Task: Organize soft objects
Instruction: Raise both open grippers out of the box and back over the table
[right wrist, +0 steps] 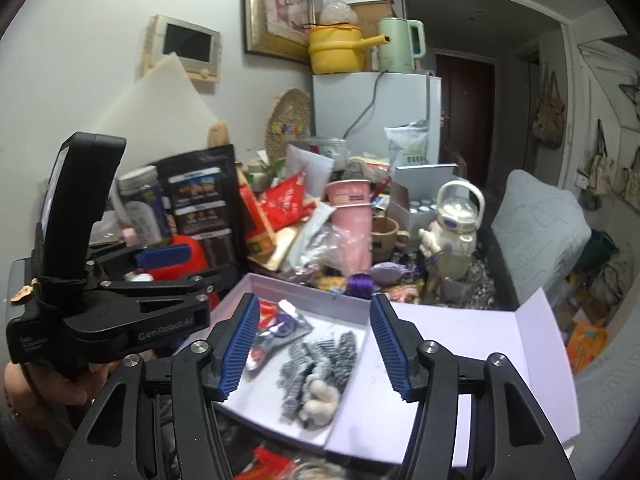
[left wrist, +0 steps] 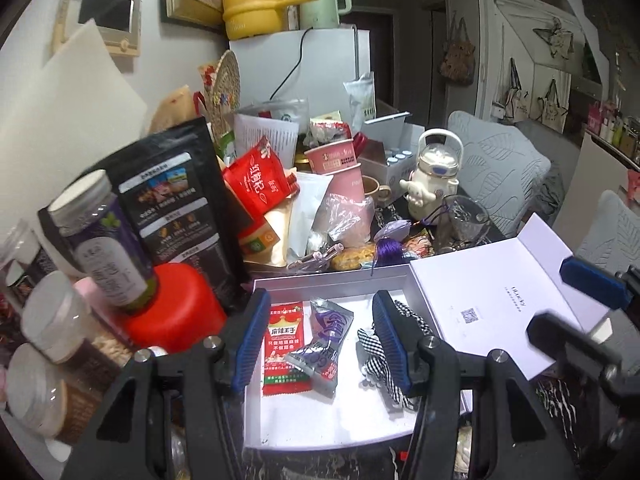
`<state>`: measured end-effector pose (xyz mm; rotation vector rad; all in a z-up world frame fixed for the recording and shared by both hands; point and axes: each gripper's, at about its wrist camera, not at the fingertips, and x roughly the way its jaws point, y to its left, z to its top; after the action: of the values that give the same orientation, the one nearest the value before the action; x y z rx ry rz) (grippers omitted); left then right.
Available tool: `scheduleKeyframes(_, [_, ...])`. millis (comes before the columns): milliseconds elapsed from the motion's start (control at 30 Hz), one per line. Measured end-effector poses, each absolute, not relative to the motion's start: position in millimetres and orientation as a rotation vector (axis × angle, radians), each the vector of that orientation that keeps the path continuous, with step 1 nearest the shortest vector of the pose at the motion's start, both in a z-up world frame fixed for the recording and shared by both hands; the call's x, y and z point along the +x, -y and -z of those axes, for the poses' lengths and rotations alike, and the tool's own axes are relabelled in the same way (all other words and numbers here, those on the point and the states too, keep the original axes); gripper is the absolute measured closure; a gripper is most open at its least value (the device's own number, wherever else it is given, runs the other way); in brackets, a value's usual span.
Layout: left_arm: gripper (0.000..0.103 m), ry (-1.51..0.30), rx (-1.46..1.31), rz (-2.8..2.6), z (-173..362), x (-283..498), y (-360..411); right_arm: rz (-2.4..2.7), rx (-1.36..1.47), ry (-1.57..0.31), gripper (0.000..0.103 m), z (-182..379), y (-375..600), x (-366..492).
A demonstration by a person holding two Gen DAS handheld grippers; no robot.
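An open white box lies in front of me with its lid folded out to the right. In it lie a red snack packet, a silver-purple packet and a black-and-white checked scrunchie. My left gripper is open and empty above the box. In the right wrist view the box holds the packets and the scrunchie. My right gripper is open and empty above it. The left gripper shows there at the left.
Behind the box is a crowded pile: a red lid with a purple jar, a black pouch, a red bag, pink cups, a white kettle-shaped bottle and a purple tassel. Several jars stand at the left.
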<state>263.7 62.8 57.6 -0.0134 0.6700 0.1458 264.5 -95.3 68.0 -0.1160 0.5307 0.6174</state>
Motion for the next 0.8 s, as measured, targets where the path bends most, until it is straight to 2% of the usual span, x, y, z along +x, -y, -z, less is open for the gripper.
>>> scheduleKeyframes(100, [0.049, -0.663, -0.013, -0.143, -64, 250, -62, -0.623, -0.115, -0.529, 0.041, -70, 97, 250])
scheduleKeyframes(133, [0.046, -0.656, -0.003, -0.146, -66, 243, -60, -0.619, -0.117, -0.527, 0.039, -71, 97, 245])
scheduleKeyframes(233, [0.023, -0.631, 0.017, -0.15, -70, 228, -57, -0.613, -0.117, -0.519, 0.038, -73, 100, 230])
scheduleKeyframes(267, [0.02, -0.617, 0.026, -0.154, -72, 222, -57, -0.611, -0.118, -0.519, 0.036, -73, 100, 227])
scheduleKeyframes(433, [0.02, -0.588, 0.038, -0.155, -78, 192, -55, -0.589, -0.14, -0.513, 0.034, -73, 105, 202])
scheduleKeyframes(567, [0.02, -0.578, 0.035, -0.12, -77, 168, -52, -0.577, -0.142, -0.514, 0.027, -70, 110, 181])
scheduleKeyframes(800, [0.02, -0.609, -0.012, -0.035, -61, 131, -54, -0.558, -0.139, -0.532, 0.026, -54, 121, 140])
